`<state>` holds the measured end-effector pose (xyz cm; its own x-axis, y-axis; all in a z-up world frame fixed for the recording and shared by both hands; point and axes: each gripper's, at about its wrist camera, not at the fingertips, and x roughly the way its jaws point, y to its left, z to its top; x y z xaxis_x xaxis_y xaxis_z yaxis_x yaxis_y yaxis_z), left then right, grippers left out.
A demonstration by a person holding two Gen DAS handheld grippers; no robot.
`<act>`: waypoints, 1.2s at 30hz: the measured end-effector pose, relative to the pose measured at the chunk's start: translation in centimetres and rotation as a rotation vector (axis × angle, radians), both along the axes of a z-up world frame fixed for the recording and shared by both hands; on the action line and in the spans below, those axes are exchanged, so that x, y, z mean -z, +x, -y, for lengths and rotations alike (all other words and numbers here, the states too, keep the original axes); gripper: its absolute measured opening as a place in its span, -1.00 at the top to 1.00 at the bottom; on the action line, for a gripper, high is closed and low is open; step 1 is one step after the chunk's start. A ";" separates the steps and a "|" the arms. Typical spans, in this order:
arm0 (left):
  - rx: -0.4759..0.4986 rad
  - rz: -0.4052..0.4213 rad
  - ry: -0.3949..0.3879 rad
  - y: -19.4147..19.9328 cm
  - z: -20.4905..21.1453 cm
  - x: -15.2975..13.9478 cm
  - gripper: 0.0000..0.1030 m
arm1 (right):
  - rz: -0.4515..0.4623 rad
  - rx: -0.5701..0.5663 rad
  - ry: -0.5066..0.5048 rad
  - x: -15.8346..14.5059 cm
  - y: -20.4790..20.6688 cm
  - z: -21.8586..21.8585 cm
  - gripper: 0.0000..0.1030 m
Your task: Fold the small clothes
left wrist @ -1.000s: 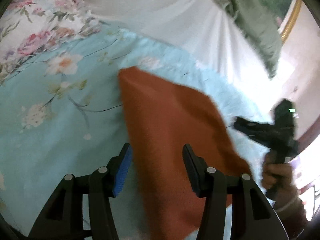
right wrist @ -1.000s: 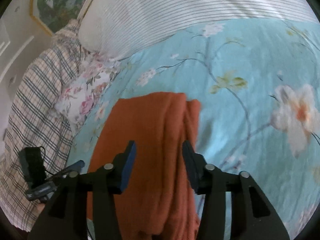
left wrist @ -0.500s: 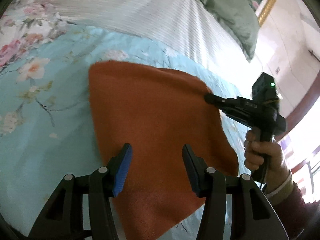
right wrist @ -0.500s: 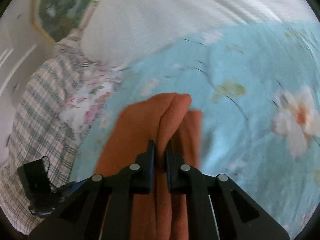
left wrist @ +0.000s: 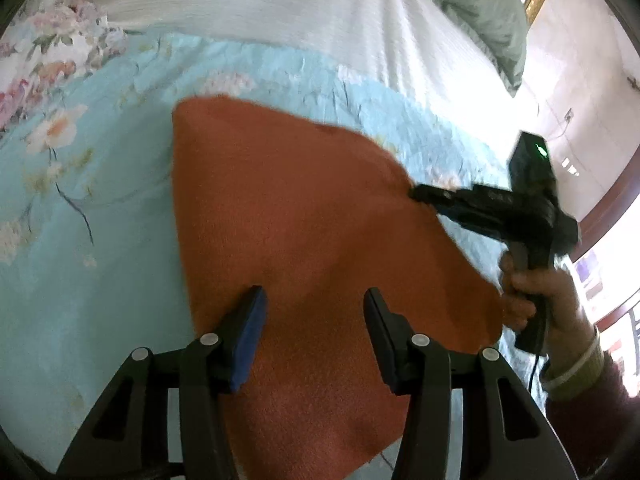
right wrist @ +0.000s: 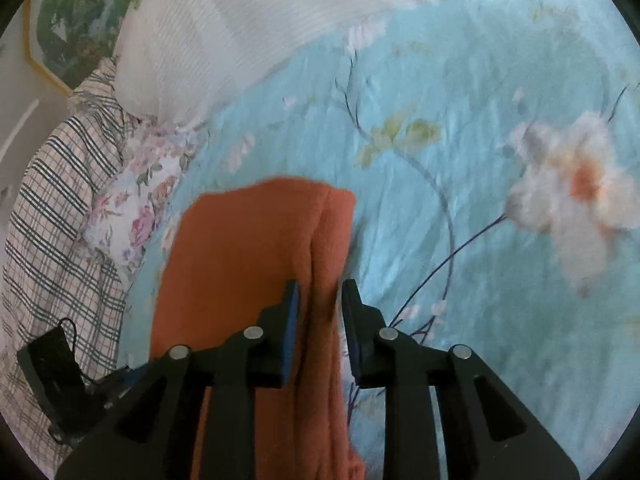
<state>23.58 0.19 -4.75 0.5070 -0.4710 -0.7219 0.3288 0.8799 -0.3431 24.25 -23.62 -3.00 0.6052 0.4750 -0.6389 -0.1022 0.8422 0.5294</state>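
An orange cloth (left wrist: 304, 232) lies spread on the light-blue floral bedspread (left wrist: 80, 248). My left gripper (left wrist: 312, 312) is open, its fingers straddling the cloth's near part without holding it. My right gripper (right wrist: 318, 300) has its jaws partly apart around a folded ridge of the cloth (right wrist: 248, 264) at its right edge; the cloth sits loosely between them. In the left wrist view the right gripper (left wrist: 420, 194) touches the cloth's right corner, held by a hand.
A white striped pillow (left wrist: 280, 8) and a grey-green pillow (left wrist: 476, 4) lie at the back. A pink floral cushion (right wrist: 132, 216) and a plaid blanket (right wrist: 52, 208) sit left of the cloth. The bed edge and wall (left wrist: 568, 80) are at right.
My right gripper shut on the cloth's edge half a second ago and has since opened part way. The cloth has gone from bunched to spread wider. My left gripper stays open.
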 end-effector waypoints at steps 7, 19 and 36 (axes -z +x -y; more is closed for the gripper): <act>-0.101 -0.007 -0.031 6.1 -1.7 -0.8 0.06 | -0.007 -0.139 -0.002 -1.0 3.3 -4.5 0.52; -0.139 -0.066 0.119 10.5 -1.0 1.4 0.27 | -0.084 -0.056 -0.056 1.4 4.5 -3.1 0.94; -0.016 -0.022 0.017 -6.3 -1.3 2.4 0.26 | -0.065 -0.031 0.020 3.9 -8.9 -1.1 1.00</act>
